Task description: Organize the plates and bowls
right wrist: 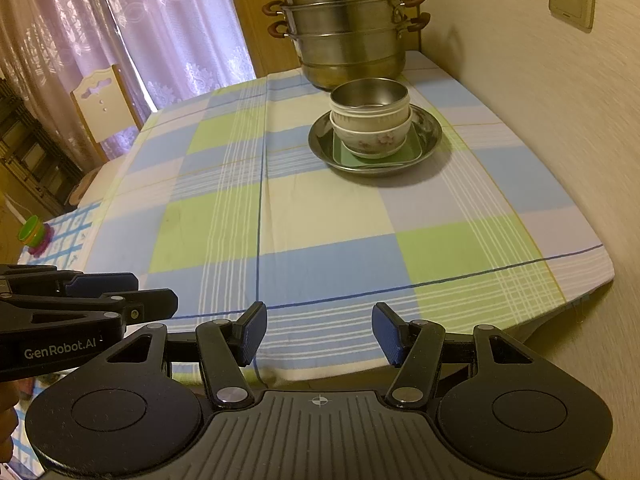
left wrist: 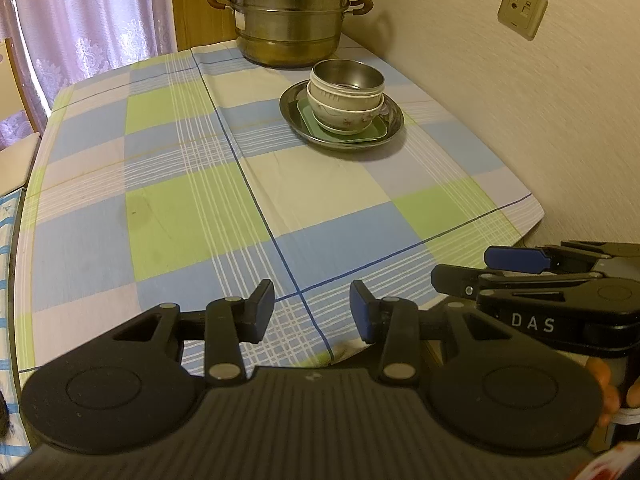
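Both grippers, left [left wrist: 312, 312] and right [right wrist: 318, 332], hover empty, jaws part-open; stacked bowls [right wrist: 370, 120] look nested already, so any lift needs a level rim grip

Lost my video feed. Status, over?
Left gripper and right gripper open, empty. Bowls stacked on steel plate. Nothing in the way.

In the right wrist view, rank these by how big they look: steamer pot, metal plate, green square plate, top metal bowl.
Largest to smallest:
1. steamer pot
2. metal plate
3. green square plate and top metal bowl: too close to rank, since the bowls cover most of the plate.
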Tool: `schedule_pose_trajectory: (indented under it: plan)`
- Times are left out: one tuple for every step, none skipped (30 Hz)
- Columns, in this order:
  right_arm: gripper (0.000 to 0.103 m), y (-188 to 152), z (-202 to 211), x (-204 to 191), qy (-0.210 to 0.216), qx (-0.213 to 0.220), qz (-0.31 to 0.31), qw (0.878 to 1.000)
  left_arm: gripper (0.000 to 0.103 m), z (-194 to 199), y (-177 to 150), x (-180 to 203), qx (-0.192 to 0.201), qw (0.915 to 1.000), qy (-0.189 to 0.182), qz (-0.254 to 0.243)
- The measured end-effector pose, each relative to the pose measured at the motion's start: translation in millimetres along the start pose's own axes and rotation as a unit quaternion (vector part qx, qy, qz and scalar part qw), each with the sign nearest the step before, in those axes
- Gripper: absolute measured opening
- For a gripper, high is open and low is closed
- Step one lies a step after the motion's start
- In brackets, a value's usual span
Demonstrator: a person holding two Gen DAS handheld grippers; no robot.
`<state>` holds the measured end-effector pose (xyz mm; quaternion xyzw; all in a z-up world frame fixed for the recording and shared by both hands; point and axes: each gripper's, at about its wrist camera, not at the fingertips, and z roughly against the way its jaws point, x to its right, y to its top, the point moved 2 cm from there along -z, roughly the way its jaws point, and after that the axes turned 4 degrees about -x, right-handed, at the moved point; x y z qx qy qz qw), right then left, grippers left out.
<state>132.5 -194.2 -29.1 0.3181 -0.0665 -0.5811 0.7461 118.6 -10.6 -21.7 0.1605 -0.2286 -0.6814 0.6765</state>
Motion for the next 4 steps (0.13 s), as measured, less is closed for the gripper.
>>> schedule_pose_trajectory:
  plan:
    - [0.058,0.1,-0.1,-0.6,0.000,0.000,0.000,1.000,0.038,-0.1,0.5,-1.2,0.000,1.0000,0.000,0.000]
    - [0.059,0.7,-0.7,-1.5,-0.001,0.000,-0.001,1.000,0.038,-0.3,0.9,-2.1,0.000,1.0000,-0.001,0.000]
    - [0.059,0.5,-0.6,-1.9,-0.001,0.000,-0.001,1.000,0.038,-0.6,1.3,-3.2,-0.001,1.0000,-0.002,0.000]
    - [0.059,1.4,-1.1,-2.3,-0.002,0.000,-0.002,1.000,0.038,-0.8,1.1,-3.4,-0.002,1.0000,-0.003,0.000]
